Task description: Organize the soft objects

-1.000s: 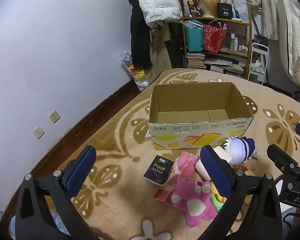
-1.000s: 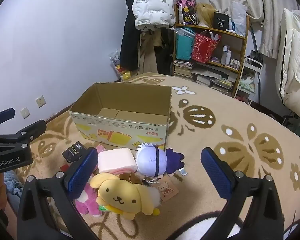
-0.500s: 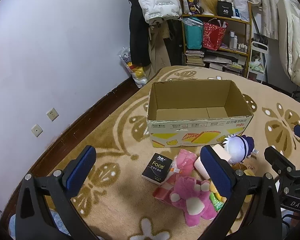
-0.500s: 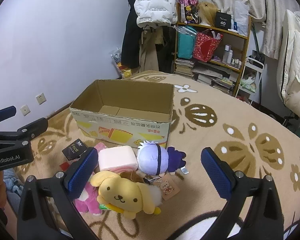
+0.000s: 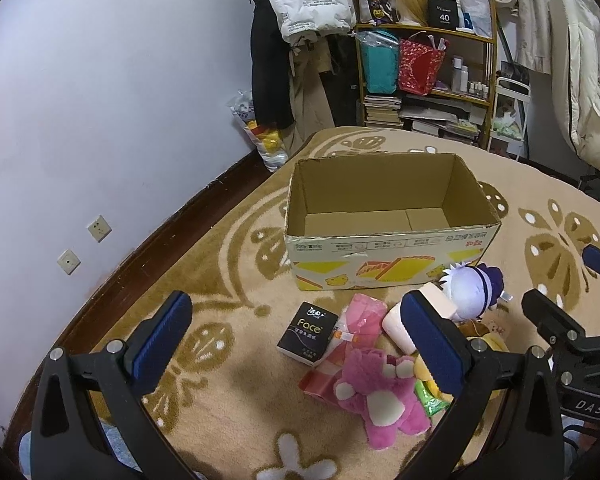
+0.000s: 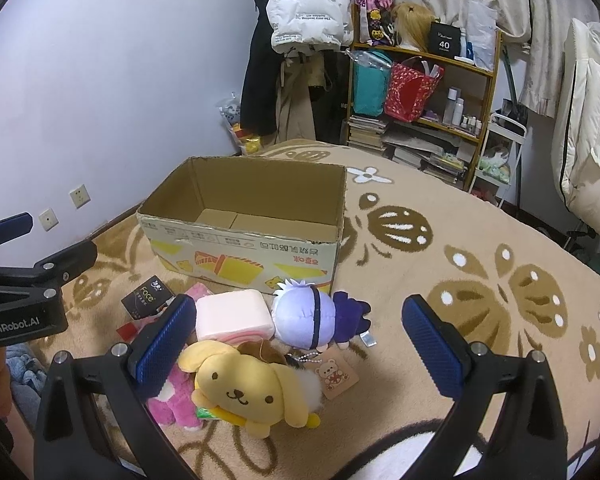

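While nothing is gripped, the soft things lie in one heap on the rug, just in front of the box.

Pink bear: pink plush bear (image 5: 380, 392) lies on its back at the near edge of the heap, beside the left gripper's right finger; in the right wrist view only its legs (image 6: 172, 404) show behind that gripper's left finger.
Yellow dog: yellow plush dog (image 6: 244, 388) lies face up at the front of the heap, touching the bear and a green packet tucked under it.
Pink cushion: pale pink block cushion (image 6: 233, 316) sits behind the dog, touching the purple doll.
Purple doll: round lilac-headed plush doll (image 6: 312, 320) lies on its side nearest the box's front right corner, with a bear-printed tag (image 6: 336, 374) on a bead chain beside it.
Tissue pack: black "Face" pack (image 5: 309, 331) rests flat on the rug, left of the heap, against a pink wrapped packet (image 5: 360, 316).
Box: cardboard box (image 5: 388, 256) stands upright, flaps gone, nothing inside.
Left gripper: left gripper (image 5: 296, 344) hangs above the rug with blue pads spread wide, holding nothing.
Right gripper: right gripper (image 6: 296, 344) hangs over the heap, pads likewise wide apart, holding nothing.
Surroundings: patterned beige rug (image 6: 480, 280); a cluttered shelf (image 6: 424, 112) and hanging coats stand against the far wall.
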A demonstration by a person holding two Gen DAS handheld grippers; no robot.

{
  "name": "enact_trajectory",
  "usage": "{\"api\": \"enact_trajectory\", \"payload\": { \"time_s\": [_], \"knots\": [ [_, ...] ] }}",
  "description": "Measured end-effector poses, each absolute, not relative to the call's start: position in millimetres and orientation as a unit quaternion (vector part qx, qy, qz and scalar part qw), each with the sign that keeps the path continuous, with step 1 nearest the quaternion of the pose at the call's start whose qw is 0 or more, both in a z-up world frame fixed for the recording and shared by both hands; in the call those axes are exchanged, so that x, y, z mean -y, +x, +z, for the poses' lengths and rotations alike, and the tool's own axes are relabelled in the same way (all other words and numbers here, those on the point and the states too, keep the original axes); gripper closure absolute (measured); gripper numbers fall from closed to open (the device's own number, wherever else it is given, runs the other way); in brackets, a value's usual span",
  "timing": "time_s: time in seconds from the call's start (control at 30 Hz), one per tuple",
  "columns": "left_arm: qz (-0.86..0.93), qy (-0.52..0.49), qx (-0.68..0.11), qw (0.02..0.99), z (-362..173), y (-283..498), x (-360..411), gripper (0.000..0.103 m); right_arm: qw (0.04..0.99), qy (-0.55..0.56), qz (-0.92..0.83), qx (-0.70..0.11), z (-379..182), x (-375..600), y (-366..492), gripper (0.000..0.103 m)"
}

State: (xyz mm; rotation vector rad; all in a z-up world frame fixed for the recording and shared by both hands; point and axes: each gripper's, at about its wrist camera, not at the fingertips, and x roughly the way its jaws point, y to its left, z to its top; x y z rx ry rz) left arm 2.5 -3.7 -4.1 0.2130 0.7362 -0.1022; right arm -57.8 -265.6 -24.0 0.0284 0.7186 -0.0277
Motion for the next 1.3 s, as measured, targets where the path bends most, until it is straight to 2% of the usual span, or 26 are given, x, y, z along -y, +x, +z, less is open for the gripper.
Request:
{"api": "enact_trajectory", "payload": {
  "time_s": [1.3],
  "knots": [
    [-0.053,0.122,-0.370,0.920,-11.3,4.4,7.7,0.000,0.938,0.001,-0.012,-0.346,-21.2,260.6,-60.2,0.000]
  ]
}}
